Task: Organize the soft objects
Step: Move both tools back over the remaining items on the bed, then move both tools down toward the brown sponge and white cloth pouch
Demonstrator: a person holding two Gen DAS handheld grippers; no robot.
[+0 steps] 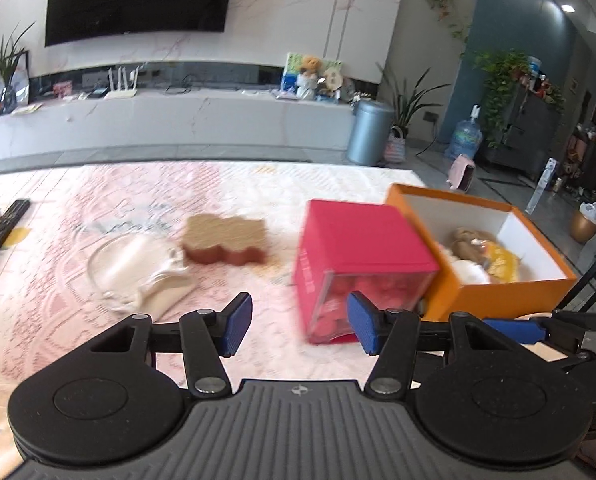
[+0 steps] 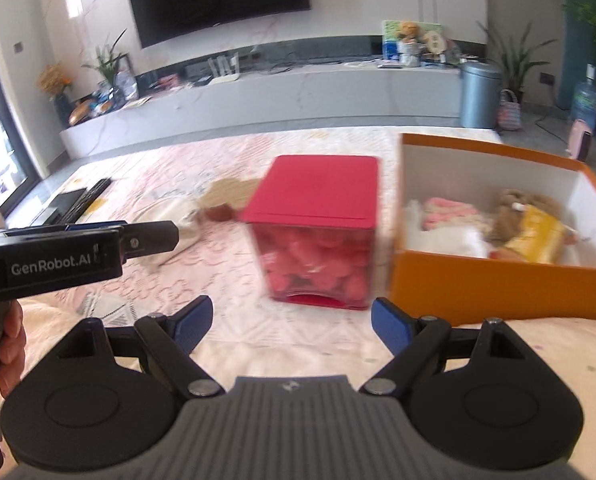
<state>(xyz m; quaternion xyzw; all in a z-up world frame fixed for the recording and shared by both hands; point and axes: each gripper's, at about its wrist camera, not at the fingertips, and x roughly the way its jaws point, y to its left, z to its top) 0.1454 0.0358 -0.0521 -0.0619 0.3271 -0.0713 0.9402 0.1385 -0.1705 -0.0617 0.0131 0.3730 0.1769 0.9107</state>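
Note:
An open orange box (image 1: 498, 292) (image 2: 498, 280) at the right holds a brown plush toy (image 1: 468, 240) (image 2: 518, 204), a yellow item (image 2: 538, 236) and white and pink soft things (image 2: 446, 212). A red box with a clear front (image 1: 358, 240) (image 2: 322, 196) stands just left of it. A brown sponge-like block (image 1: 225, 236) and a cream soft pouch (image 1: 145, 268) lie further left on the cloth. My left gripper (image 1: 300, 322) is open and empty, low before the red box. My right gripper (image 2: 291, 320) is open and empty, facing the red box.
A pink patterned cloth (image 1: 57, 300) covers the table. A black remote (image 1: 1, 228) (image 2: 85, 196) and a dark flat device lie at the far left. Beyond the table stand a TV bench, a grey bin (image 1: 370, 132) and plants.

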